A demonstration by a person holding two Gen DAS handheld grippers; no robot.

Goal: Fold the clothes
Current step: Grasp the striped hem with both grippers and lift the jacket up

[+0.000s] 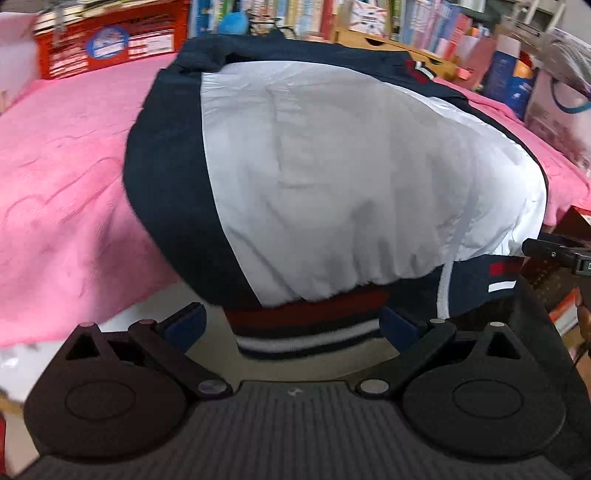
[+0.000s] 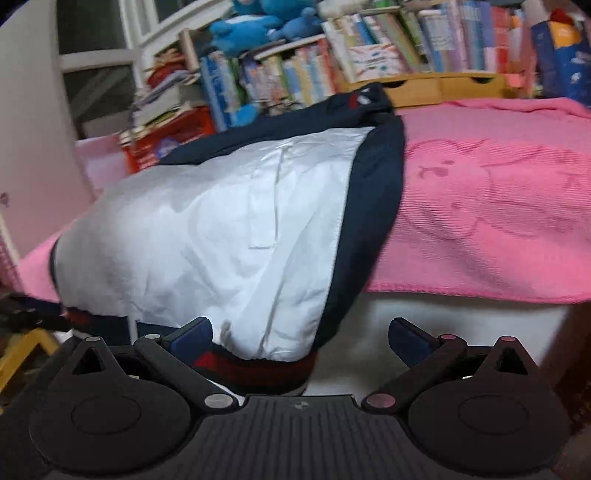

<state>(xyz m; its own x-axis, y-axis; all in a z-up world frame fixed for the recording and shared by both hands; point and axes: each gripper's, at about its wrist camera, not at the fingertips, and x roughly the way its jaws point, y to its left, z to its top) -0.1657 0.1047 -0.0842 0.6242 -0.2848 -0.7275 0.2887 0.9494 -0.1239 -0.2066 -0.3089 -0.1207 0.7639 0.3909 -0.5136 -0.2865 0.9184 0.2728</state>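
A navy and white jacket (image 1: 332, 166) lies on a pink blanket (image 1: 66, 184), its white panel facing up. Its red, white and navy striped hem (image 1: 306, 328) hangs over the near edge. My left gripper (image 1: 291, 325) is open, and the hem sits between its blue pads without being pinched. In the right wrist view the same jacket (image 2: 207, 229) fills the left half, and its hem (image 2: 258, 373) droops off the blanket (image 2: 498, 206). My right gripper (image 2: 301, 334) is open; the hem's corner lies by its left pad (image 2: 192, 332), with the right pad over bare space.
Bookshelves (image 2: 369, 48) line the back, with blue plush toys (image 2: 266, 22) on top. A red box (image 1: 110, 40) and a wooden drawer unit (image 2: 443, 86) stand behind the blanket. Something yellow (image 2: 26, 350) sits low on the left. A black gripper part (image 1: 554, 253) pokes in at the right.
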